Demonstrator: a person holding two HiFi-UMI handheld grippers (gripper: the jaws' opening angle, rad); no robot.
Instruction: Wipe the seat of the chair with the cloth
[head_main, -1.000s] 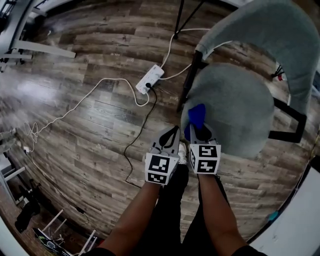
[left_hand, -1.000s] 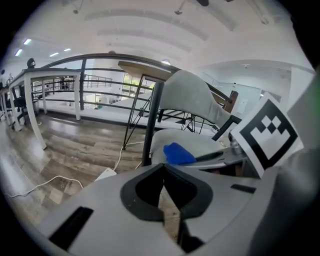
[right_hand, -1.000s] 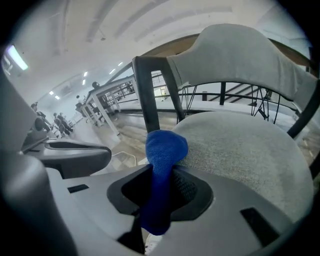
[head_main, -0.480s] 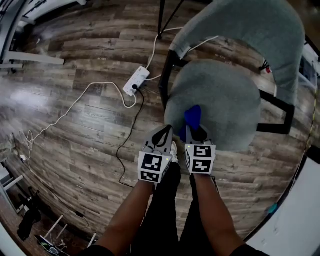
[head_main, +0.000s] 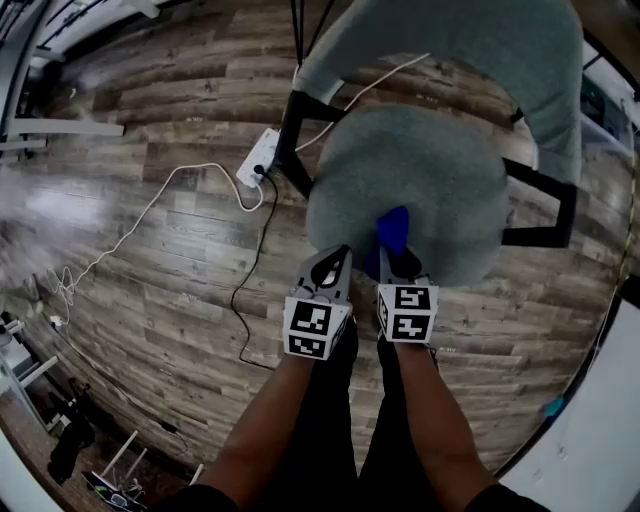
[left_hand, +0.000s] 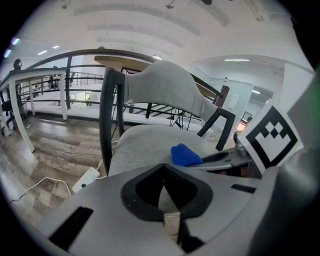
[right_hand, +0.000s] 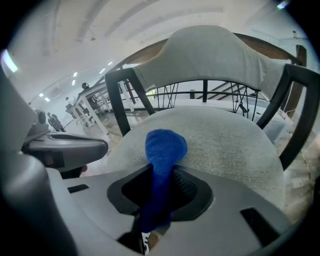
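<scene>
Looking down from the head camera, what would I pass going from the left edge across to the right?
white cable on the floor → power strip → left gripper → right gripper, shut on the blue cloth → black chair arm

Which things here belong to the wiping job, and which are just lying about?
Job: cloth, held by the right gripper; chair seat.
Lying about: power strip, white cable, black cable.

cloth (head_main: 393, 226) carried further in over the seat (head_main: 430, 170), right tongs (head_main: 393, 258) advanced
</scene>
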